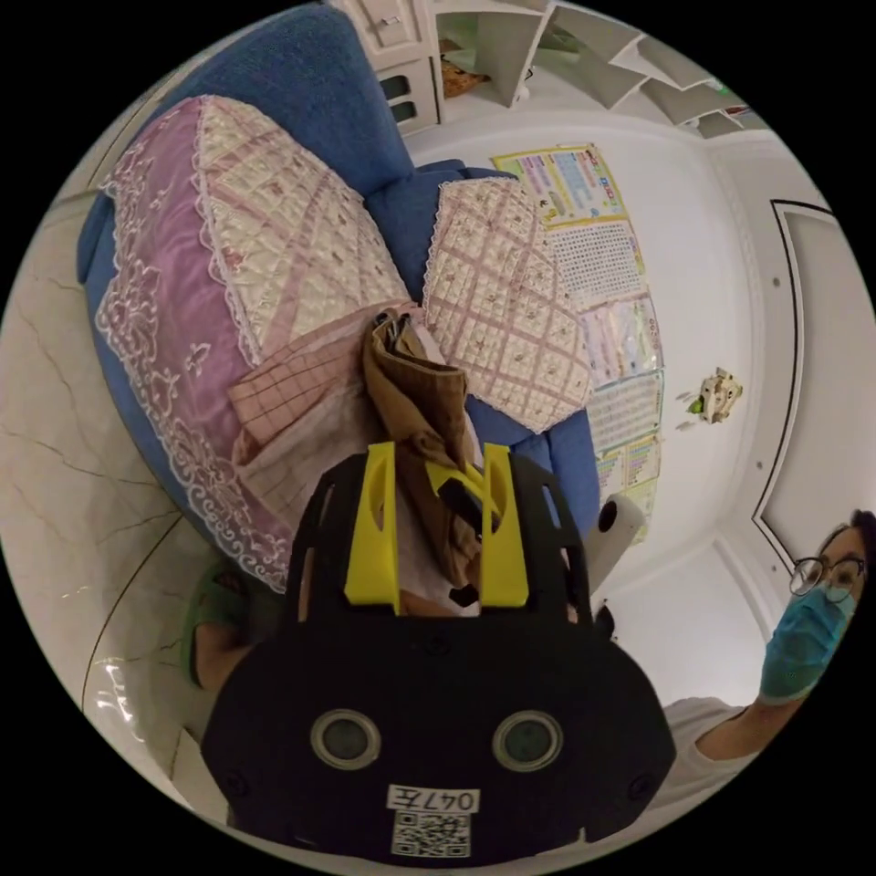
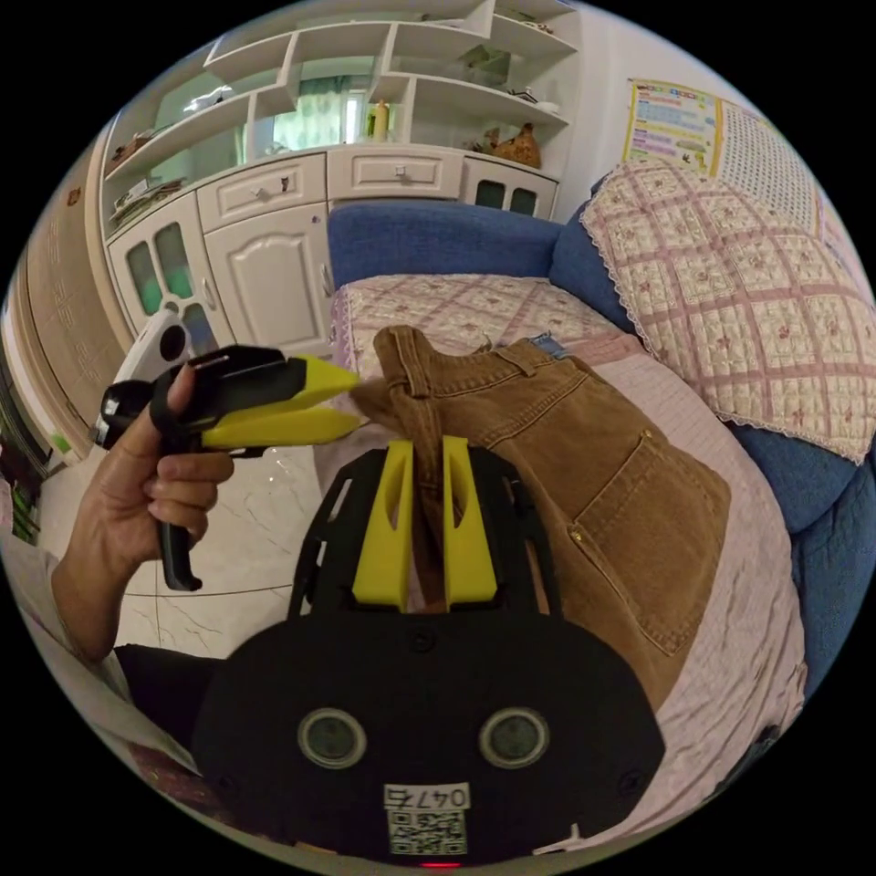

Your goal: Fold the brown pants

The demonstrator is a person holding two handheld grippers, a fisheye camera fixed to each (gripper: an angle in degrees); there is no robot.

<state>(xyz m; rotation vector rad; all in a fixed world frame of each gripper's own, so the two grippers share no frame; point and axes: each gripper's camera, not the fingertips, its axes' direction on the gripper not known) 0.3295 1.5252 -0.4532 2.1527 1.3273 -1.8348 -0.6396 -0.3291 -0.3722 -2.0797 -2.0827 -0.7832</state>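
Evidently I am only starting: my right tongs (image 2: 424,456) and left tongs (image 2: 351,401) are both pinching the waistband of the brown denim pants (image 2: 584,474), lying unfolded on the blue sofa (image 2: 438,242).

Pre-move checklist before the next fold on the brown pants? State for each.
1. Right tool clamped on the brown pants waistband: ok, cloth runs between closed jaws.
2. Left tool gripping the waistband: ok, closed tip on the cloth.
3. Left grip seen from its own view: cannot tell, the jaws stand apart around bunched cloth.
4. Pants spread flat on the sofa: not ok, waistband lifted and bunched.
5. Pant legs: cannot tell.
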